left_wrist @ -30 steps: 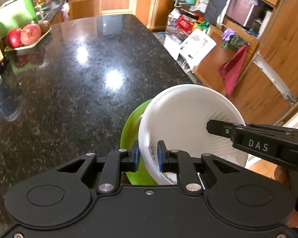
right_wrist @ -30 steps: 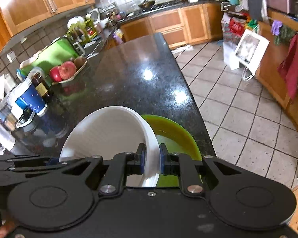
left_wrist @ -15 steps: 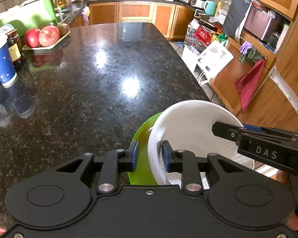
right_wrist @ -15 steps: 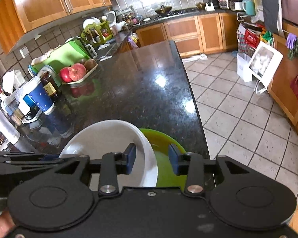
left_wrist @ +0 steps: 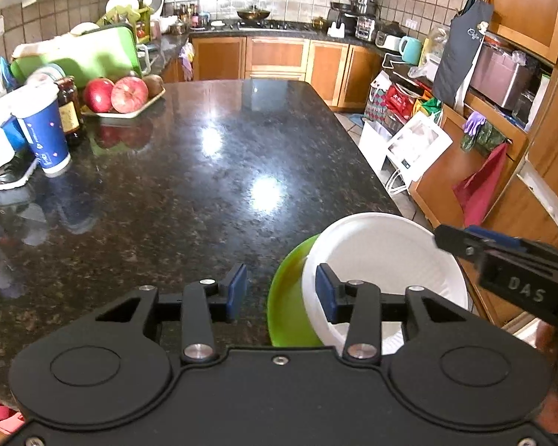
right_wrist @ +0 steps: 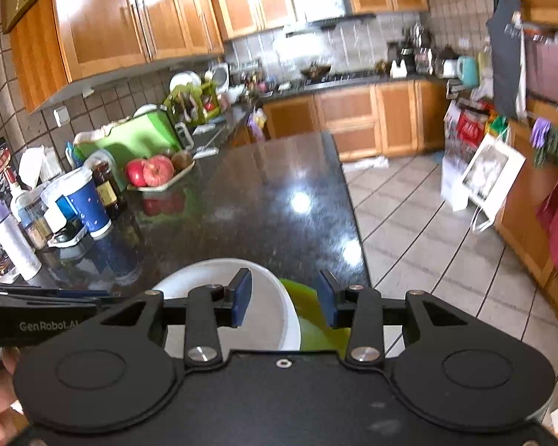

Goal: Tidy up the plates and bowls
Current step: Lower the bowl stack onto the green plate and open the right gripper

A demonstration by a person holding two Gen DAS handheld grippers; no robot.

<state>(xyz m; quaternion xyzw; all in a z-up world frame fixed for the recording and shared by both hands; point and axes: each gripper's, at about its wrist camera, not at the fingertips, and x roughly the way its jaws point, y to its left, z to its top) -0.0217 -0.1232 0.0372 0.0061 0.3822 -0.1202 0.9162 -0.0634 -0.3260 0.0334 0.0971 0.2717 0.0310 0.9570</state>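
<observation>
Opening off the white bowl (left_wrist: 387, 260), both grippers have released it.

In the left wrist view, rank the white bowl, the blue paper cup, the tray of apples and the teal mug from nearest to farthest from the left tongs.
1. White bowl: right at the left tongs, rim between the opening pads.
2. Blue paper cup: left edge of the counter, midway.
3. Tray of apples: farther back on the left.
4. Teal mug: back counter, far right.
</observation>
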